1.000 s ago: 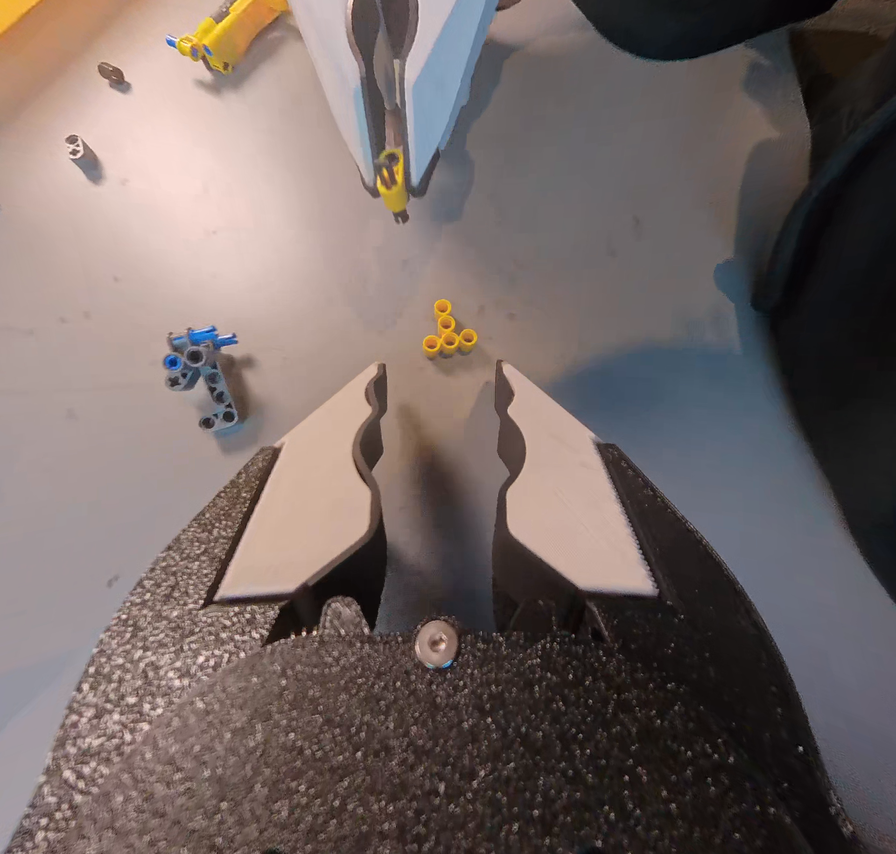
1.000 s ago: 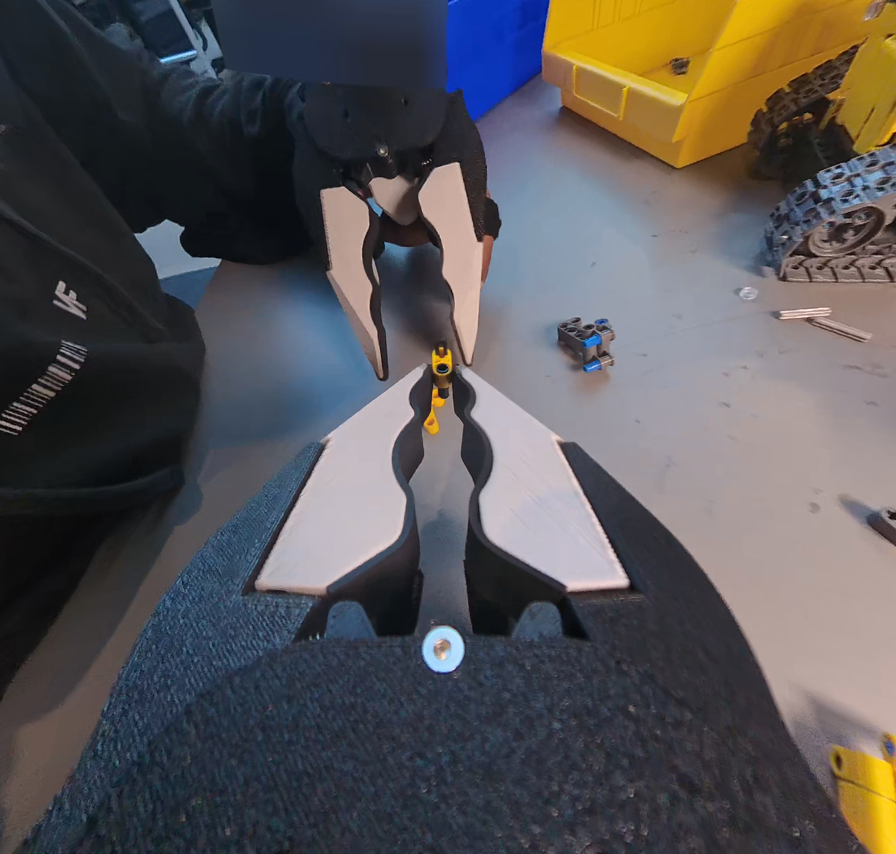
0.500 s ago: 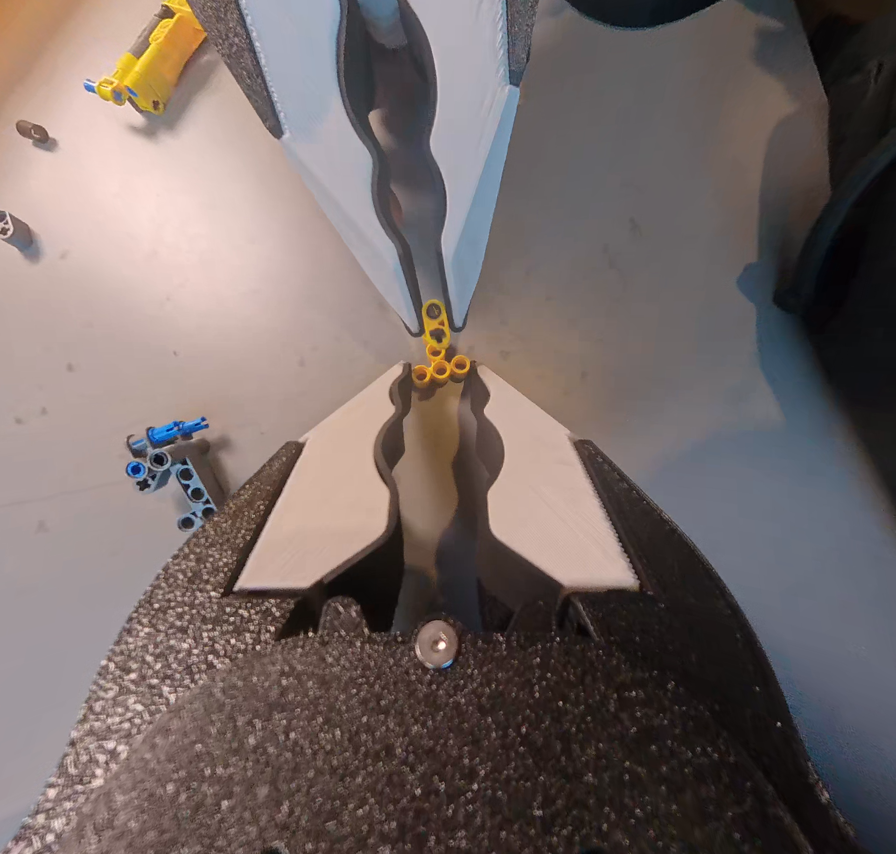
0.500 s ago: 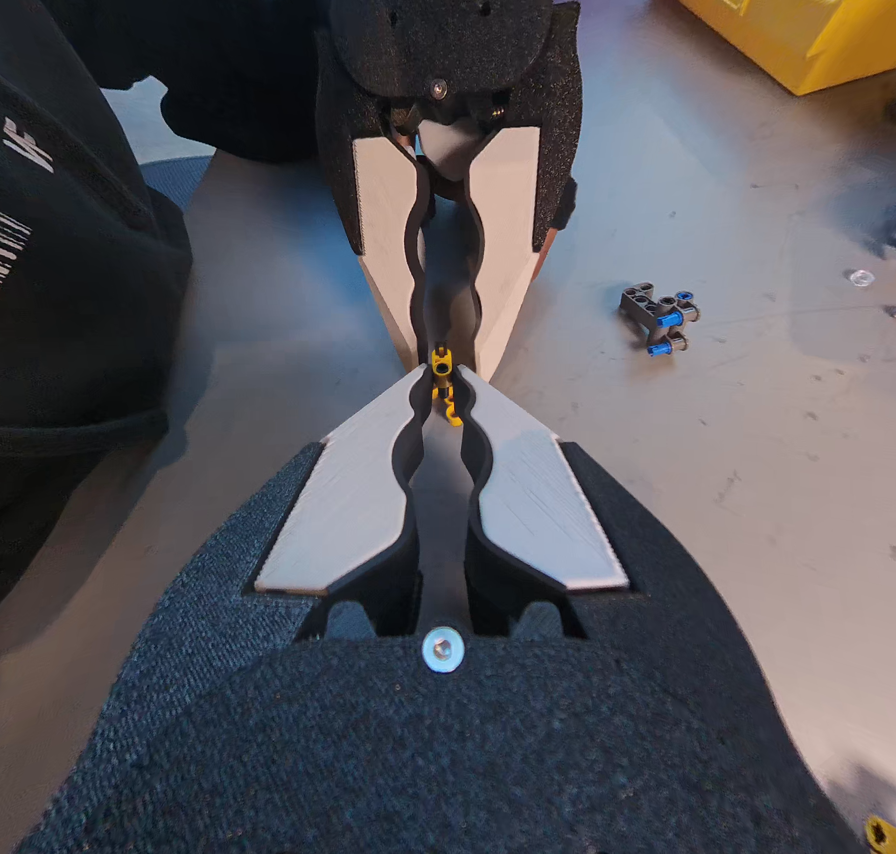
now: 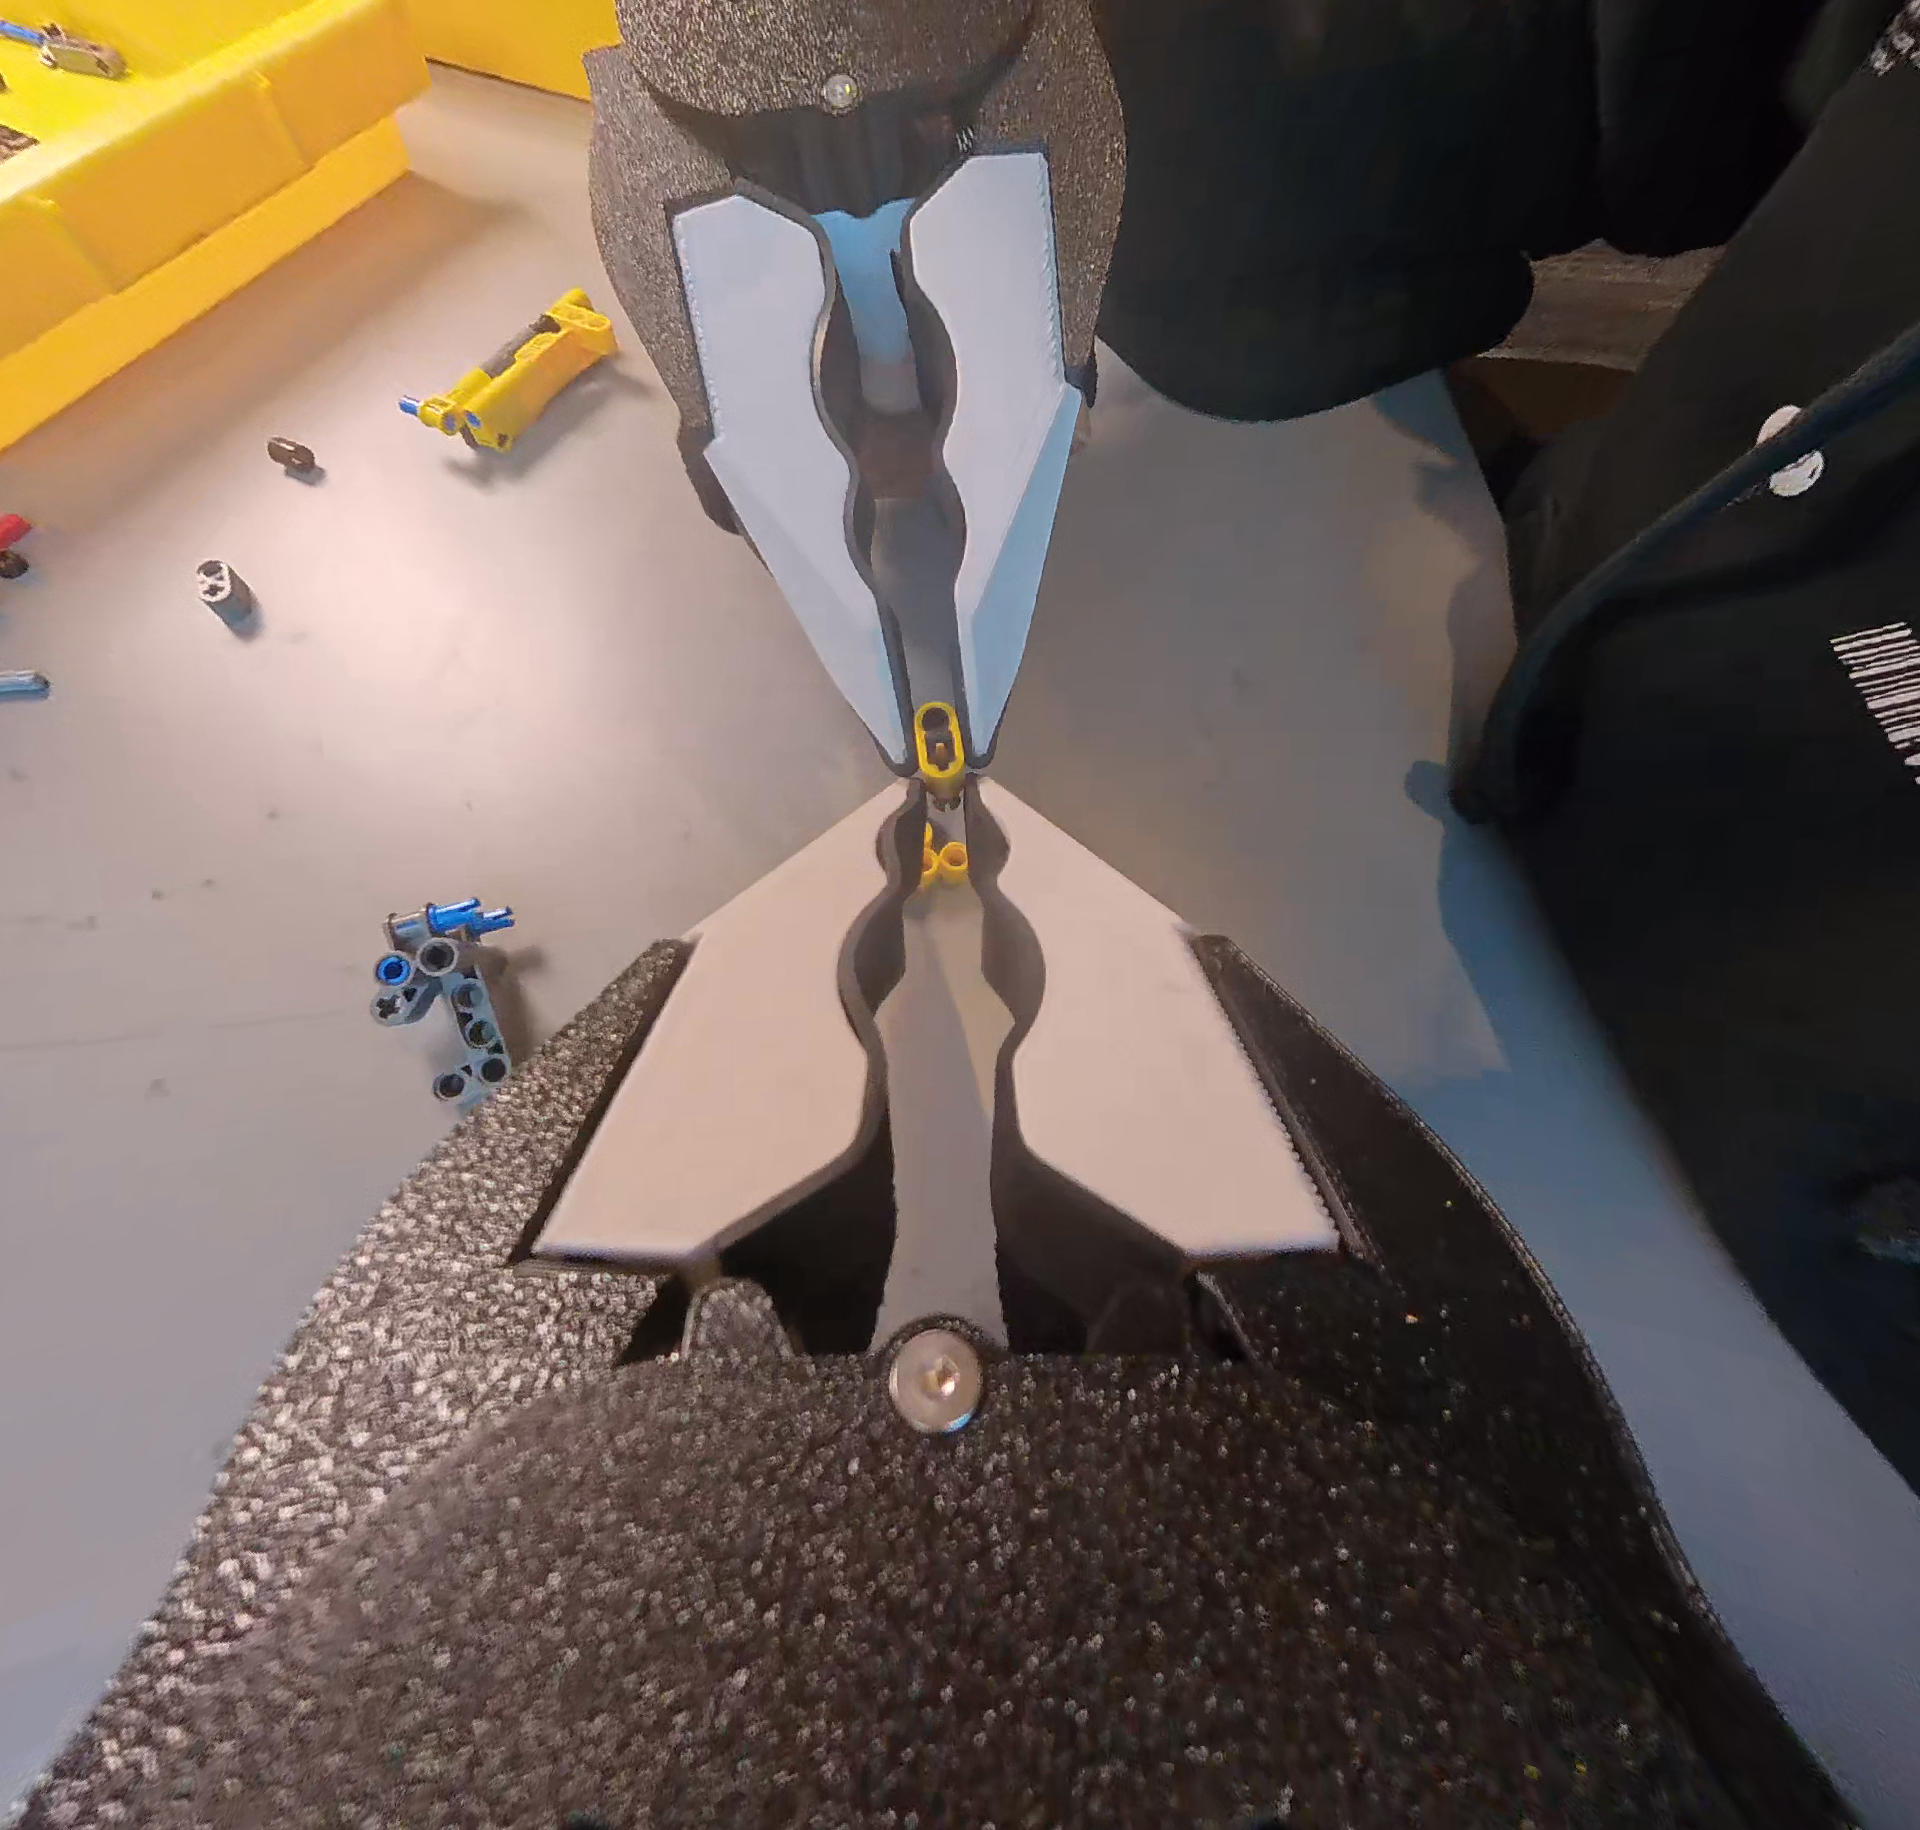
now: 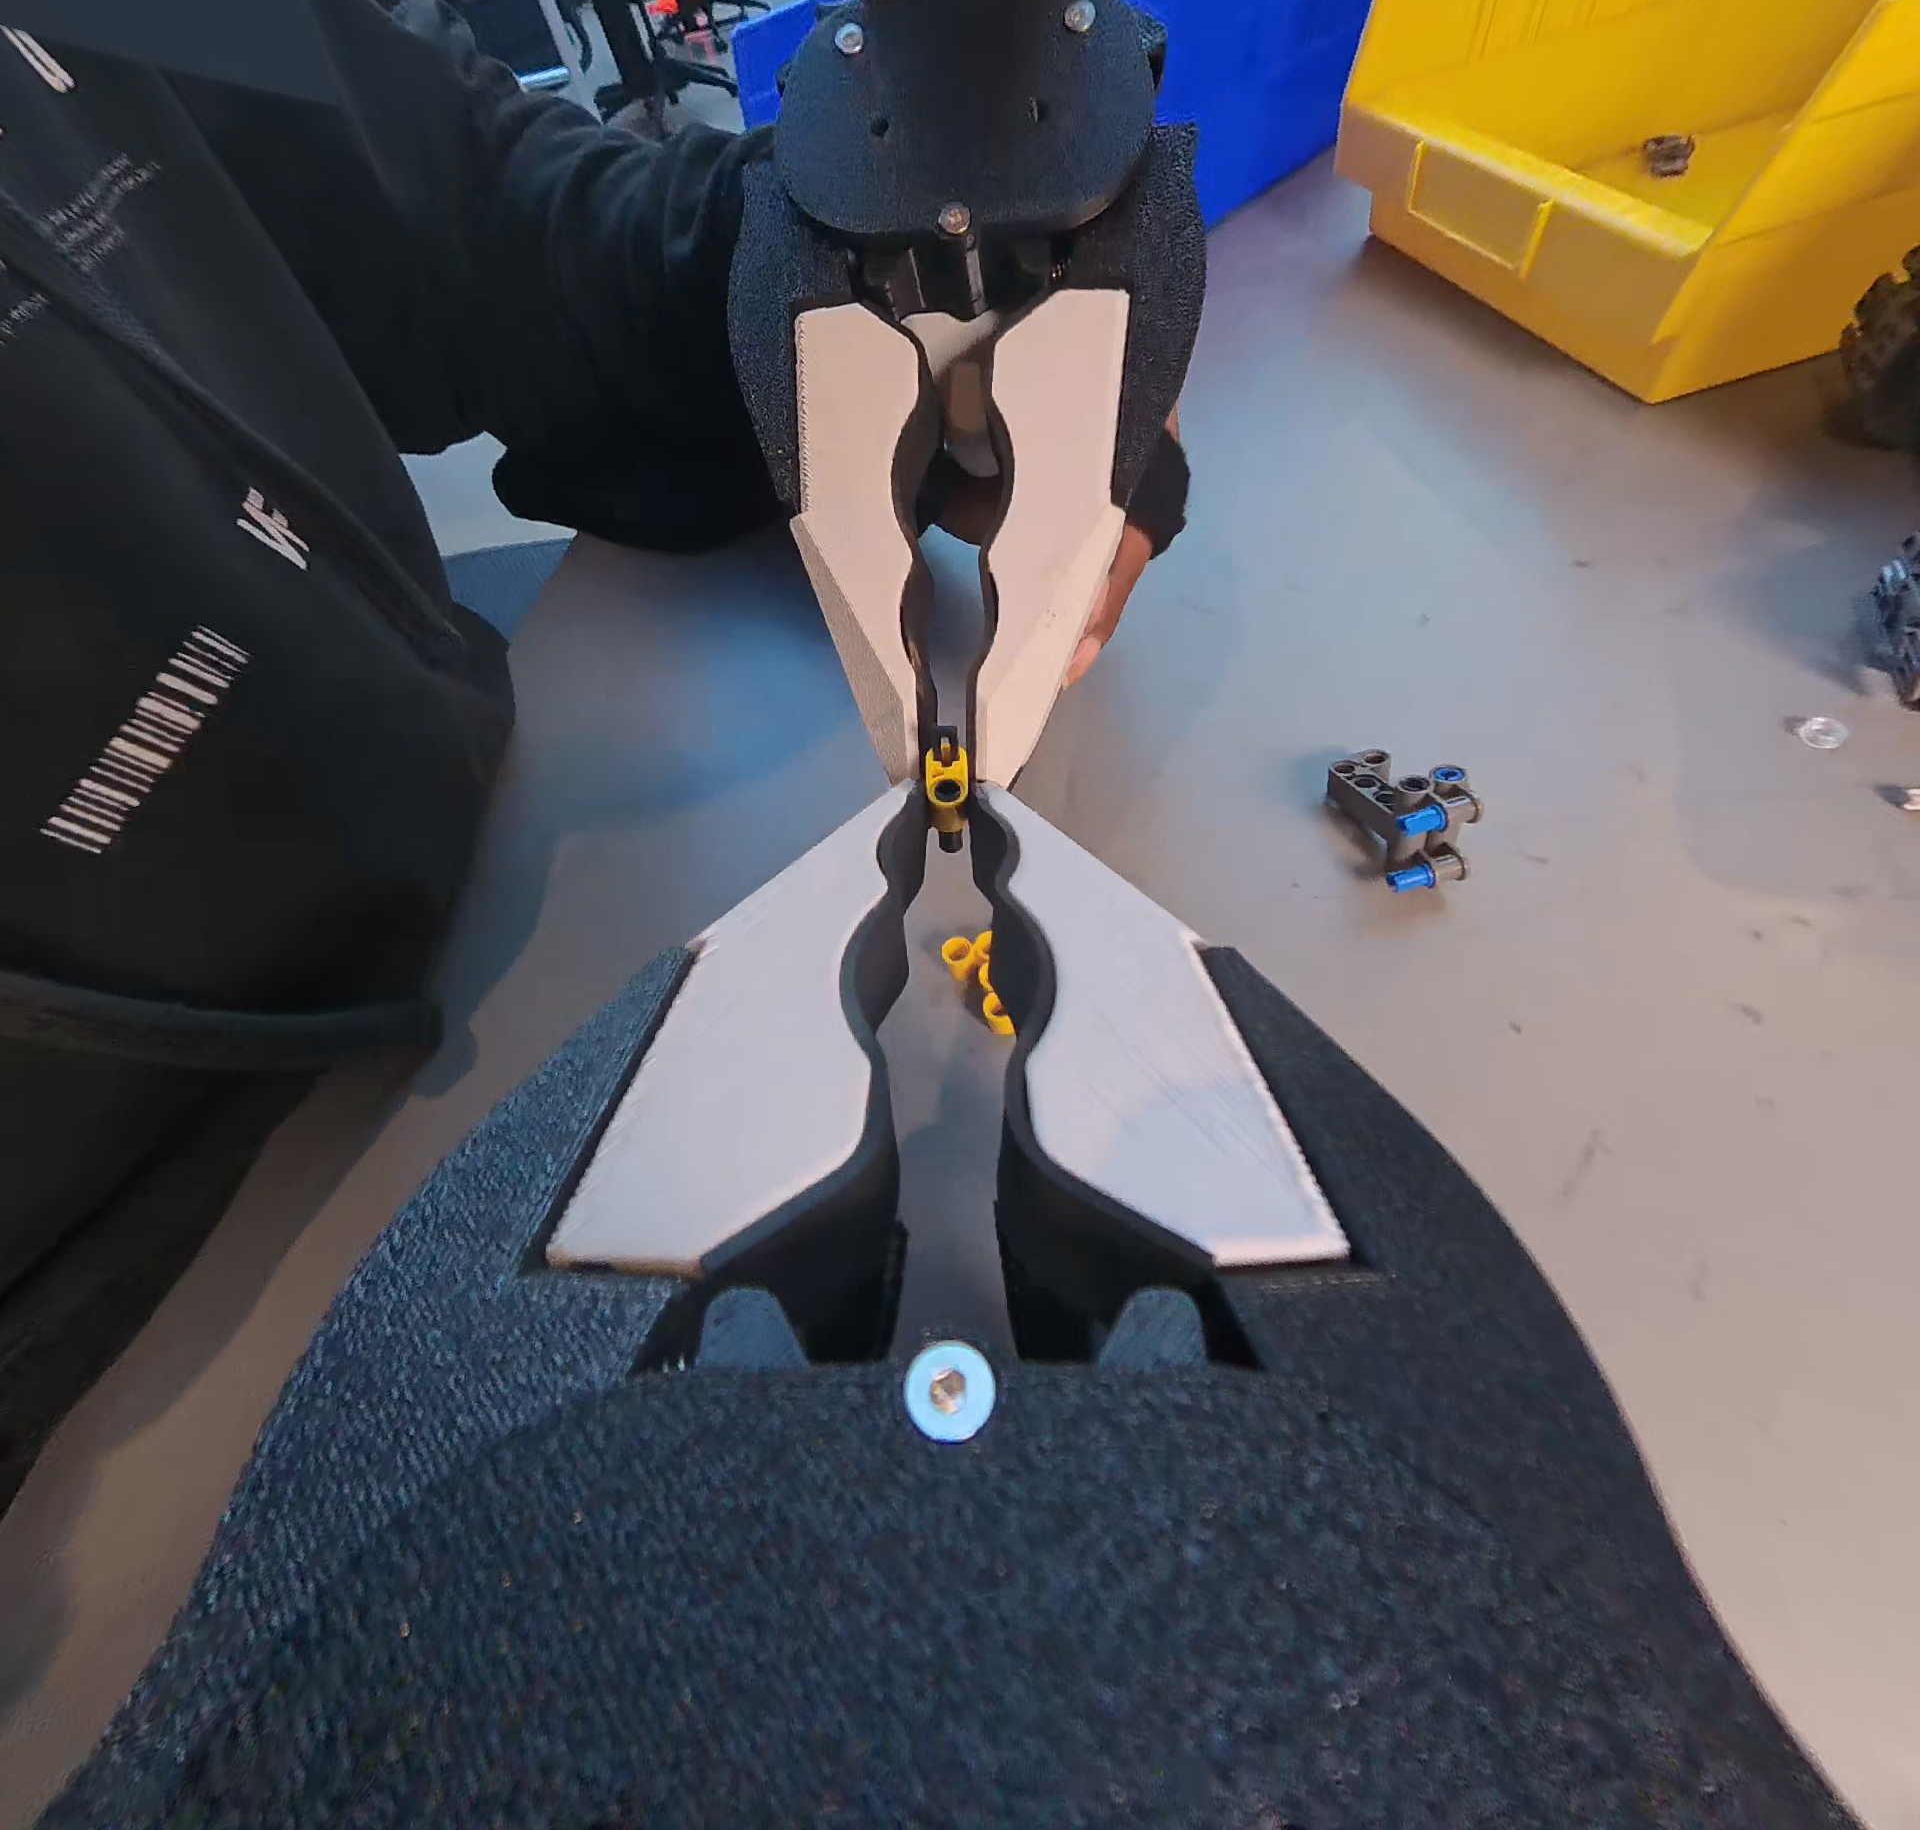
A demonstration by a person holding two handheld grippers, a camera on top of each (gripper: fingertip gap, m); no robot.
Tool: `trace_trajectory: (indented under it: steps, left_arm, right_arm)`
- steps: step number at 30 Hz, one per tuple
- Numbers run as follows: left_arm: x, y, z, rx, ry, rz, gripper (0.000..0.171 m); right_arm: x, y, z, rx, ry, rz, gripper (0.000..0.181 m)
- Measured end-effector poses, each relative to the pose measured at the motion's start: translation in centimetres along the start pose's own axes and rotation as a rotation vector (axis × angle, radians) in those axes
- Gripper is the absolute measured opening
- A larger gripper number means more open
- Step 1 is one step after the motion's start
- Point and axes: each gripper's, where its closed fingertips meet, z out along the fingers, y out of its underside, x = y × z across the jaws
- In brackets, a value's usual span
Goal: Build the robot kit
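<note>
Clenched at the very tips of the right gripper: a small yellow connector, with a black pin through it. One end of the pin back between the right fingers, the other toward the left gripper. Tip to tip, the two grippers, pointing straight at each other. Left jaws drawn nearly together, only a narrow slit between them, right at the dark end sticking out of the connector. Cannot tell whether pinching it or merely just beside it.

Directly under the meeting tips, flat on the grey table: a yellow T-shaped piece made of small rings. Seen through the gap between the fingers in both views, touched by neither gripper.

Off to one side on the table, well apart from the tips: a grey angled beam with blue pins.

Farther out in the left wrist view:
- a yellow-and-black part with blue pin ends
- two small dark bushings lying loose and apart from each other
- a yellow bin at the far corner, with a few small bits inside

In the right wrist view, behind the left gripper: a black sleeve on one side and a blue bin on the other.
</note>
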Motion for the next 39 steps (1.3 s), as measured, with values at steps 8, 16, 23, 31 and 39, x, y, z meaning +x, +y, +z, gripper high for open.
trace_trajectory:
  steps: [8,16,23,31,39]
  left_arm:
    - [0.0,1.6,0.9,-0.081,0.007,-0.040,0.005]
    - [-0.4,1.5,0.7,-0.072,-0.021,-0.046,0.005]
    - [-0.5,2.0,1.0,-0.093,-0.036,-0.033,0.005]
    - [-0.7,1.8,1.1,-0.083,-0.061,-0.015,0.005]
    - [-0.5,3.2,0.9,-0.154,-0.063,-0.010,0.035]
  right_arm:
    - [0.1,1.0,0.3,-0.169,-0.014,-0.085,0.009]
    - [0.5,1.6,0.6,-0.283,-0.011,-0.134,0.008]
    - [0.7,1.9,0.5,-0.347,-0.009,-0.152,0.008]
    - [0.8,2.3,0.5,-0.405,0.006,-0.157,0.007]
    - [0.8,3.9,0.0,-0.625,-0.006,-0.172,0.007]
